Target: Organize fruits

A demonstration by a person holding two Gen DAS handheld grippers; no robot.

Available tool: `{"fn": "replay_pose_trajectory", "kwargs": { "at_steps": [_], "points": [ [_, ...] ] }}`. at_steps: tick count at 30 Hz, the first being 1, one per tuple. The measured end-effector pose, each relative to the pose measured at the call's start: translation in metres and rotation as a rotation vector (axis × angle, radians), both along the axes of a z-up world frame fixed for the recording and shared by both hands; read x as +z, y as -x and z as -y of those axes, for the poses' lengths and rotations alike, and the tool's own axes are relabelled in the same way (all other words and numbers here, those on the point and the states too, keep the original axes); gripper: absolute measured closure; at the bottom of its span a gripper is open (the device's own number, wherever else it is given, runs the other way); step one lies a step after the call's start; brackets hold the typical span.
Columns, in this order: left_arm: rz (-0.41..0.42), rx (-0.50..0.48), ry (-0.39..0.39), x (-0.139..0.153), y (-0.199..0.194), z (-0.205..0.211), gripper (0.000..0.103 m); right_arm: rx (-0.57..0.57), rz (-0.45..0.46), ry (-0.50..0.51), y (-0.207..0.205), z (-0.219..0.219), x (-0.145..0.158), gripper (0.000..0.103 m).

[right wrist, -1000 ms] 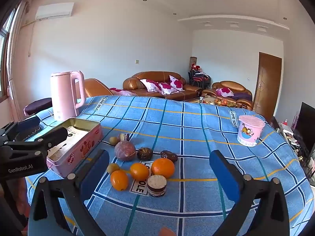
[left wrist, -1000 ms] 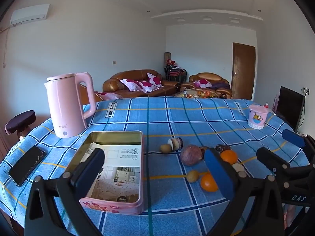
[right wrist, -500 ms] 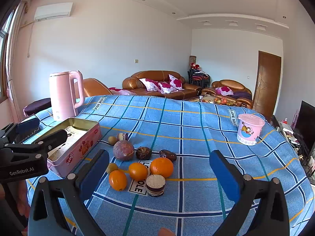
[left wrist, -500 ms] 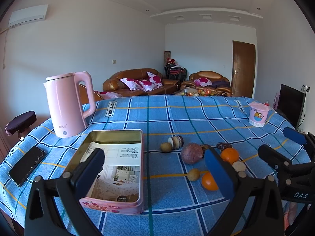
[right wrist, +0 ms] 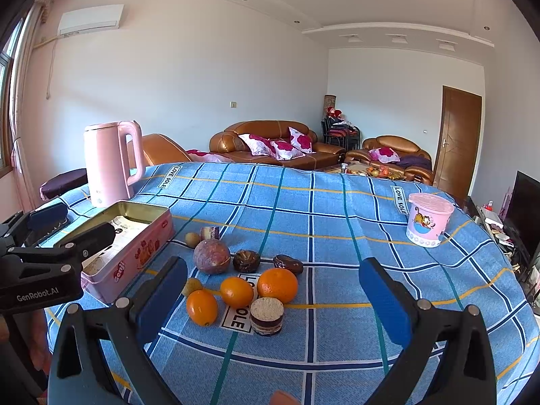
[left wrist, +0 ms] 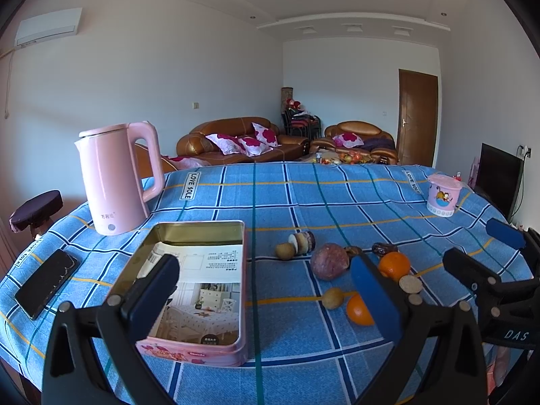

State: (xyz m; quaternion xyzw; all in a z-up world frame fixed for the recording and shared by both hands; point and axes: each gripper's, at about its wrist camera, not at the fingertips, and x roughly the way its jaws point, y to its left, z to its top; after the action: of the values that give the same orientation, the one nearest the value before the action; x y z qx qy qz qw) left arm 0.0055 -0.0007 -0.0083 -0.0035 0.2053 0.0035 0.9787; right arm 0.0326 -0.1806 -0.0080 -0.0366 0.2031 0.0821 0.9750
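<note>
1. Left gripper: fingers spread wide, holding nothing. It sits at the lower centre of the left view, above the near end of the tin.
2. Right gripper: fingers spread wide, holding nothing. It sits at the lower centre of the right view, with the fruit group lying between its blue pads.
3. Tin: pink, rectangular, open, resting on the blue checked tablecloth at lower left of the left view. A printed leaflet lies flat inside; no fruit is in it.
4. Fruit, right view, lower centre: three oranges close together, the largest just beside the middle one, and the smallest nearest the camera.
5. A round purple fruit lies behind the oranges, with two dark brown fruits to its right.
6. A round biscuit-like piece stands just in front of the largest orange.
7. Pink kettle: upright, upper left of the tin.
8. Phone: flat at the left edge of the cloth.
9. Pink tub: upright at right, well apart from the fruit.
</note>
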Motion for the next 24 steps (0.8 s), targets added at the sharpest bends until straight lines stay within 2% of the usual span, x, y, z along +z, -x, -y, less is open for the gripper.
{"fn": "replay_pose_trajectory", "kwargs": {
  "at_steps": [24],
  "points": [
    [-0.005,0.000,-0.005,-0.0033,0.0006,-0.0006,0.000,-0.001,-0.010,-0.005,0.0013,0.0005,-0.0055,0.001]
  ]
}}
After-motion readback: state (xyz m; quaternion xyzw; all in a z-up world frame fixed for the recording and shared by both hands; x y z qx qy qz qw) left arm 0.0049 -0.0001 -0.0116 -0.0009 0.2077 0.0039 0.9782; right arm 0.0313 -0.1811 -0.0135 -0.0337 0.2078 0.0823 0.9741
